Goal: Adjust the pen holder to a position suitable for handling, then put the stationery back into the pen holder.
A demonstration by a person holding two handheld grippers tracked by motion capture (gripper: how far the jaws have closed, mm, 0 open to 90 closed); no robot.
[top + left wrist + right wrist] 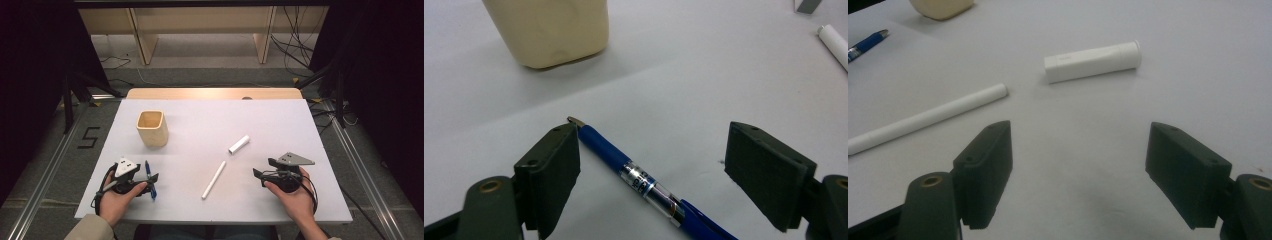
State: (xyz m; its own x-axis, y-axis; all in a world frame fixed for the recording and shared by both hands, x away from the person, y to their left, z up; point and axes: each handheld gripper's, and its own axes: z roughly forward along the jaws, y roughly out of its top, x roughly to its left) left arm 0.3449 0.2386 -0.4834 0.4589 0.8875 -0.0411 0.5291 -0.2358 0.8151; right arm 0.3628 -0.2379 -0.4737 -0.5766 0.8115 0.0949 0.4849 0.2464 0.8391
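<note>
Left gripper view, left gripper (651,175) jaws spread, blue plastic ballpoint pen (624,167) lying between them on white table (684,80), right gripper (1078,170) jaws spread, nothing held.

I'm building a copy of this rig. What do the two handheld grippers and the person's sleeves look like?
Both the left gripper and right gripper are black, with blocky rectangular jaw pads, brass-coloured pivots, trailing black cables and a grey three-cornered top plate. A beige sleeve covers the left arm.
</note>
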